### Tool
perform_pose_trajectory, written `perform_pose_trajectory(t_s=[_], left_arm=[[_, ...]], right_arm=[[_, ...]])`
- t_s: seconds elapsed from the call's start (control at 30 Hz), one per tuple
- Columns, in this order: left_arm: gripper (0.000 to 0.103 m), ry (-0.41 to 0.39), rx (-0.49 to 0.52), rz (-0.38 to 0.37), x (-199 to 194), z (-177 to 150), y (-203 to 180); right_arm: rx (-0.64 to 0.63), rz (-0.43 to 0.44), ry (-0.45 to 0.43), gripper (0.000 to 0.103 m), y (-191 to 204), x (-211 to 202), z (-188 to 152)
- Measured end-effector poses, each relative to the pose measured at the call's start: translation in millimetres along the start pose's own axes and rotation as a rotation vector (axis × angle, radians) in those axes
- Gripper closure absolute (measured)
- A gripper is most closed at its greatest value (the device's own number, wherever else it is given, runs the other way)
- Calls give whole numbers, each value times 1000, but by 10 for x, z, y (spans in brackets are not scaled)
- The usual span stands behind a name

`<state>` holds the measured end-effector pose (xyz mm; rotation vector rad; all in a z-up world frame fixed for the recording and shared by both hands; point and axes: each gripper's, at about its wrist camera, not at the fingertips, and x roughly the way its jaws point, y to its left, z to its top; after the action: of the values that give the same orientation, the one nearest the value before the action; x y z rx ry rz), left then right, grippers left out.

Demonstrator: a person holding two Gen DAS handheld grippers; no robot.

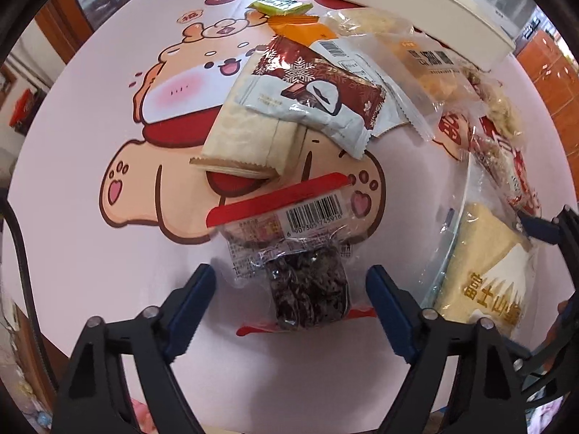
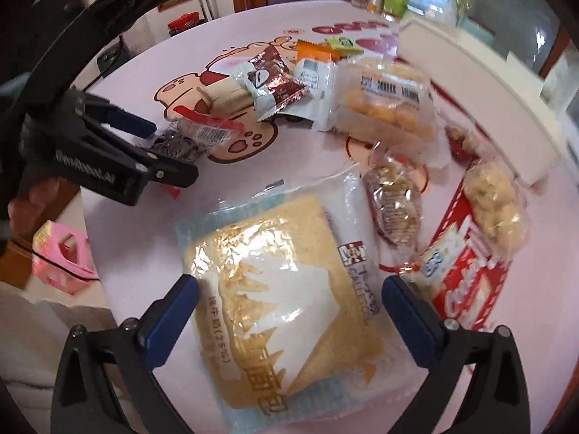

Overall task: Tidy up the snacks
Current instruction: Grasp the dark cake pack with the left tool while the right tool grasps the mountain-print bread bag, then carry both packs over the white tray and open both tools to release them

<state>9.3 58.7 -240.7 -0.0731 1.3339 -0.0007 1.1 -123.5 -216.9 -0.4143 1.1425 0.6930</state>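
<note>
Nearest, under the left gripper (image 1: 289, 289): jaws spread wide, straddling the dark seaweed snack pack (image 1: 307, 289), pads apart from the wrapper on both sides, nothing gripped. Long axis of that pack running away from the gripper, roughly in line with the fingers, red seal strip at the far end. Under the right gripper (image 2: 289, 311): jaws at full spread around the bread pack (image 2: 282, 307), not pressing it; long axis likewise running away from the camera. Each pack directly below its own gripper, so probably a straight closing on both. Farther off on the pink table (image 1: 72, 235): chocolate mochi wrapper (image 1: 311, 90), cracker packs, then the white tray (image 1: 416, 3) at the far edge.
</note>
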Motion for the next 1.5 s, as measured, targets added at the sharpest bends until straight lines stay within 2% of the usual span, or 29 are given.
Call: perform_pose_trajectory(t_s=[0.13,0.33,0.5,0.7,0.77,0.8,0.9,0.97,1.07,1.27,1.5], left_arm=[[29,3,10,16,7,11,-28],[31,3,1,14,-14,39,-22],[37,-2,3,12,-38,42,-19],[46,-20,-8,2,-108,-42,40],[50,-33,-8,7,-103,-39,47],[50,-37,-9,9,-109,-48,49],[52,-45,-21,0,-120,-58,76],[62,-56,-26,-14,-150,-69,98],[62,-70,-23,-5,-221,-58,125],[63,-104,-20,-17,-456,-9,143],[63,-223,75,-28,-937,208,-93]], right_arm=[[-2,24,17,1,-17,6,12],[-107,74,18,0,160,35,-31],[-194,23,26,0,300,88,-55],[-221,-26,45,0,362,151,-62],[-213,-41,46,2,374,161,-56],[-205,-44,41,8,384,152,-51],[-189,-49,36,12,394,118,-50],[-168,-47,33,13,398,102,-46],[-128,-36,33,15,388,72,-29],[-31,-4,-43,15,312,-194,32],[91,-44,-151,15,83,-625,219]])
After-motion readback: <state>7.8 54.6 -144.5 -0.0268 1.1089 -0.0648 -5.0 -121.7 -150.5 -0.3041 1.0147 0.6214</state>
